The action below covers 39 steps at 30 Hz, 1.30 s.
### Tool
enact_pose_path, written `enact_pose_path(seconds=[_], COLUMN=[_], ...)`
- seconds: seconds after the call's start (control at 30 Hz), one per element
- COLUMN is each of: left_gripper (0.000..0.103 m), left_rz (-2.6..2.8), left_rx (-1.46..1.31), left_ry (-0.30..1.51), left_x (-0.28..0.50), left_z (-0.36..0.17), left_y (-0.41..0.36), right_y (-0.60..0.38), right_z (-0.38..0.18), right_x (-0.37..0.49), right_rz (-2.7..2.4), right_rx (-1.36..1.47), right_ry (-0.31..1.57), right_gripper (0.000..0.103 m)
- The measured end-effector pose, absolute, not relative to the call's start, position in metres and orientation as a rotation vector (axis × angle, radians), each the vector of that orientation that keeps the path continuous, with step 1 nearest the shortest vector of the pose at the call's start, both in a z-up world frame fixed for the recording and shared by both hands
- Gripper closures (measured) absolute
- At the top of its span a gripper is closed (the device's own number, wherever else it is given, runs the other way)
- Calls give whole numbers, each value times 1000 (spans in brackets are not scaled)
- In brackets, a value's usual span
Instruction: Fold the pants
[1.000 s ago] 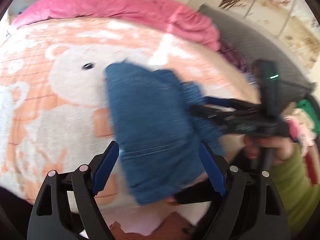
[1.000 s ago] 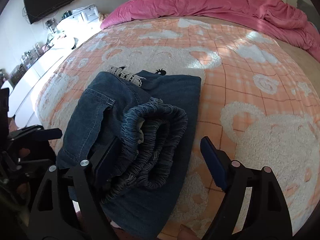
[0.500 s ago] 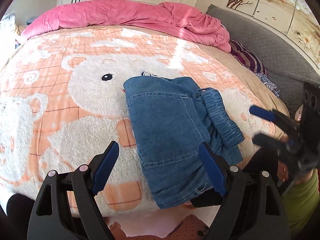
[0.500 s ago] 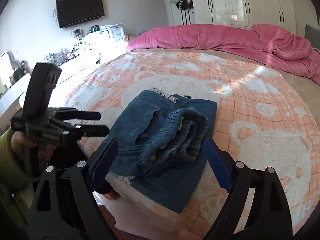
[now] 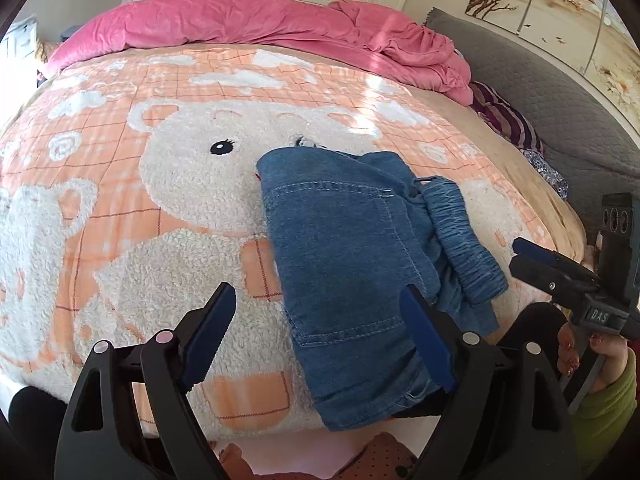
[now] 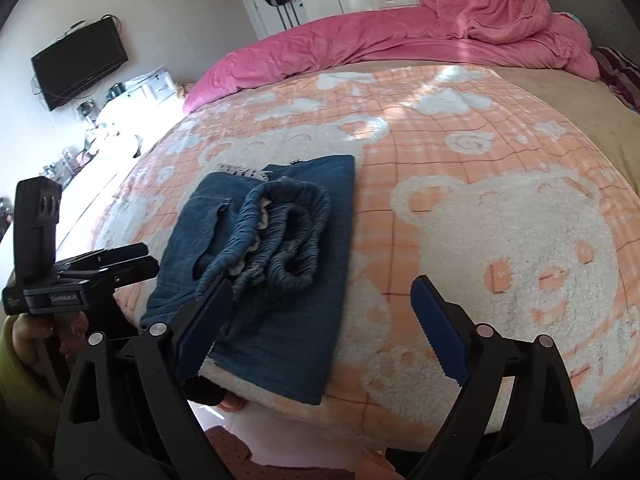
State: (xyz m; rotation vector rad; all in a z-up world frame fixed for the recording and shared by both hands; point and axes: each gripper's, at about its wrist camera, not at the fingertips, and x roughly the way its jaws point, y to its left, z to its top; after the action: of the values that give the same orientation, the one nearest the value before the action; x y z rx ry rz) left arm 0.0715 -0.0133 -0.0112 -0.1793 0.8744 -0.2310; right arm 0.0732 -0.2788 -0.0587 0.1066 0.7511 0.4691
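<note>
Bed: orange bear blanket (image 5: 168, 264) spread underneath.
Left gripper (image 5: 320, 332): released, hovering clear, nothing gripped.
Right gripper (image 6: 320, 320): released too, empty.
Pants (image 5: 352, 264): folded denim bundle at the blanket's near edge.
Beyond: pink duvet (image 5: 256, 24).

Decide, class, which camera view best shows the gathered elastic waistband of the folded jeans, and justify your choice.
The right wrist view shows the elastic waistband best: it faces the camera, its bunched loops and pale lining exposed on top of the folded jeans. The left wrist view shows the waistband only side-on, as a ribbed roll along the jeans' right edge.
</note>
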Motion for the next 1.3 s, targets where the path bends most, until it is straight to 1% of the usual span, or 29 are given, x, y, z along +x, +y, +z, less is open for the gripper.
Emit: enact_pose_path(seconds=[0.37, 0.43, 0.57, 0.6, 0.67, 0.9, 1.17, 1.23, 1.27, 1.3], left_gripper=[20, 20, 20, 19, 19, 21, 21, 23, 28, 42], left_rz=[-239, -239, -231, -230, -228, -242, -248, -242, -244, -254], left_rx=[-298, -299, -283, -268, -239, -279, -299, -302, -302, -297], left_ry=[914, 918, 915, 908, 897, 890, 872, 868, 866, 863], left_x=[98, 104, 109, 109, 107, 113, 119, 121, 122, 122], left_z=[-30, -34, -44, -46, -48, -47, -48, -48, -48, -47], left_y=[-10, -11, -10, -10, -11, -11, -23, -25, -26, -29], right_y=[-283, -278, -268, -267, -263, -256, -254, -254, -253, -253], right_z=[-65, -67, -79, -82, -86, -99, -104, -103, -103, -103], right_x=[114, 124, 141, 144, 148, 163, 159, 155, 152, 150], right_rz=[454, 466, 495, 510, 530, 570, 566, 545, 553, 573], right_rx=[218, 210, 215, 226, 237, 259, 243, 249, 257, 281], right_ry=[819, 838, 901, 912, 929, 953, 910, 905, 900, 897], right_gripper=[19, 26, 45, 48, 51, 51, 52, 56, 68, 77])
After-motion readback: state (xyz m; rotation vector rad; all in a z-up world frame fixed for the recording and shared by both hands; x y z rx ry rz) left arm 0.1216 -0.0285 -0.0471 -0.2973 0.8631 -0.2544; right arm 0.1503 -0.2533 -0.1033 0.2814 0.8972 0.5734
